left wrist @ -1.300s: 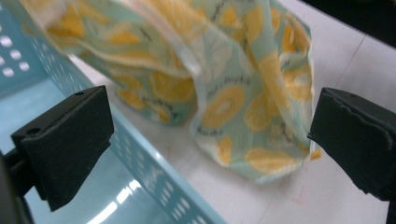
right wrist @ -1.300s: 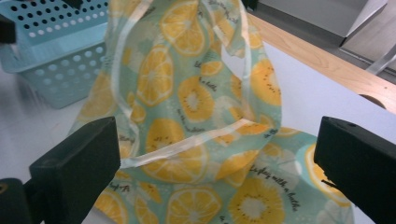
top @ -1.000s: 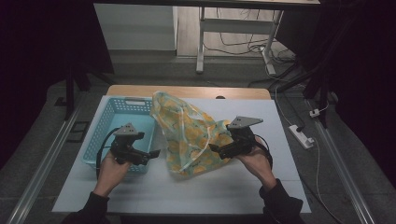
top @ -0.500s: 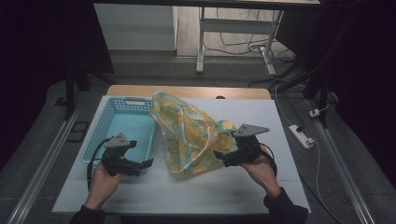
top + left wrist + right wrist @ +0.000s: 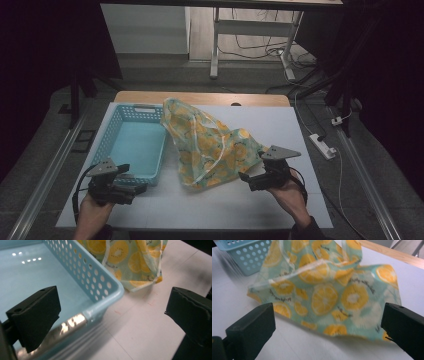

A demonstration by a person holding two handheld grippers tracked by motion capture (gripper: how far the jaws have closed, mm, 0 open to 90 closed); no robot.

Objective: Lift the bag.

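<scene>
The lemon-print bag lies crumpled on the counter beside the blue basket, just ahead of the right tongs, released like the left tongs, which sit farther off.

The basket sat on the table's left half. The bag lay just right of it, mid-table, nearer the front edge.

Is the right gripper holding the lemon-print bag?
No: the right gripper has its jaws wide apart, and the lemon-print bag lies on the table beyond them.
</scene>
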